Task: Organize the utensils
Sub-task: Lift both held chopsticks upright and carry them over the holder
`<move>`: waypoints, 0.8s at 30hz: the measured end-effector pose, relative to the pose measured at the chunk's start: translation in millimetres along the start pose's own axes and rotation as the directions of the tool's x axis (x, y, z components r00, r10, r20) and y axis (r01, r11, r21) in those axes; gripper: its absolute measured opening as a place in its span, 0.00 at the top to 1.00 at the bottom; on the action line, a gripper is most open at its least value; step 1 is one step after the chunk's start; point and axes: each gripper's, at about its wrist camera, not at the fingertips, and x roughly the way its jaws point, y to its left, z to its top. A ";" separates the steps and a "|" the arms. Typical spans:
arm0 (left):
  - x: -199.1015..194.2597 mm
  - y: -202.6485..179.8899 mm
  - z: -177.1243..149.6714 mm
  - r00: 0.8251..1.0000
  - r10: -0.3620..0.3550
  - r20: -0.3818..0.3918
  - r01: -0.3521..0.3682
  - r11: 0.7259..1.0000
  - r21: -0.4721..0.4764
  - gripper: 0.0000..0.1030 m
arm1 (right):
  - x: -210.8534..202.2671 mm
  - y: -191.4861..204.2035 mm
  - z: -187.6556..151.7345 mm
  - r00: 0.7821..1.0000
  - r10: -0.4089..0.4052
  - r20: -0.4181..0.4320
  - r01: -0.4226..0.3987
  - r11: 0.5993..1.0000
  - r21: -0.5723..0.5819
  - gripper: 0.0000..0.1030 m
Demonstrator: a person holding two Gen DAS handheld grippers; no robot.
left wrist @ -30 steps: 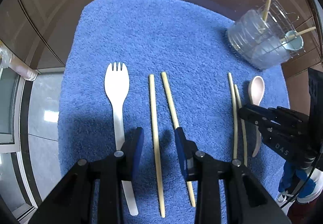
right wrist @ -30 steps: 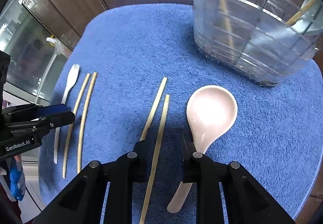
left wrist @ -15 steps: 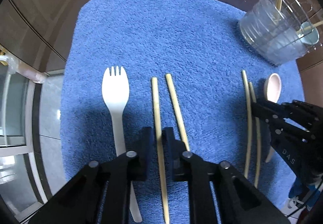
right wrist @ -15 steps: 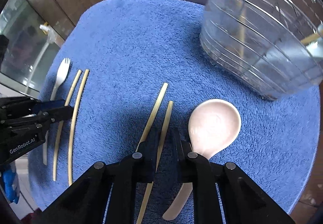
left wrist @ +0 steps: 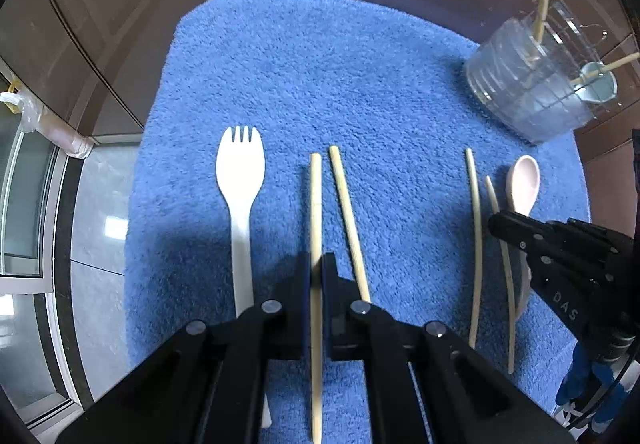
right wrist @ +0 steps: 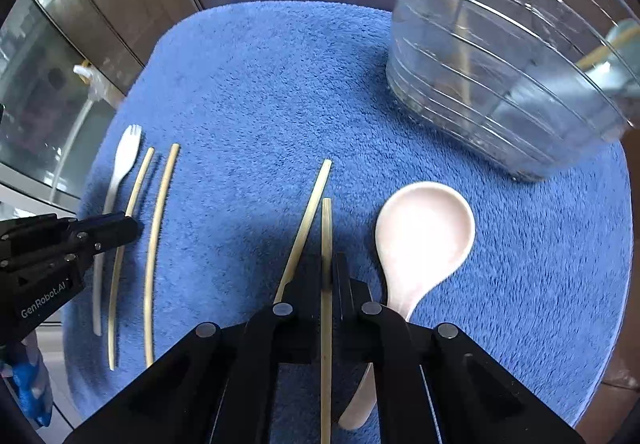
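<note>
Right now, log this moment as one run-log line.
left gripper: shut on chopstick | right gripper: shut on second chopstick | spork, pink spoon: lying on blue towel | clear holder: two chopsticks inside

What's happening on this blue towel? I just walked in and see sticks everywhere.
A person is sorting utensils with two handheld tongs. The left tongs are shut on one chopstick of the left pair, next to the white spork. The right tongs are shut on one chopstick of the right pair, beside the pink spoon. Both chopsticks are still down at the blue towel. The clear holder already has some utensils in it.
</note>
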 end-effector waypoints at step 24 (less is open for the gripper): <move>-177.9 -23.1 -96.5 0.845 -0.172 0.507 0.137 0.985 0.106 0.96 | -176.3 -1.2 -124.8 0.825 0.222 0.520 -0.217 0.974 -0.073 0.95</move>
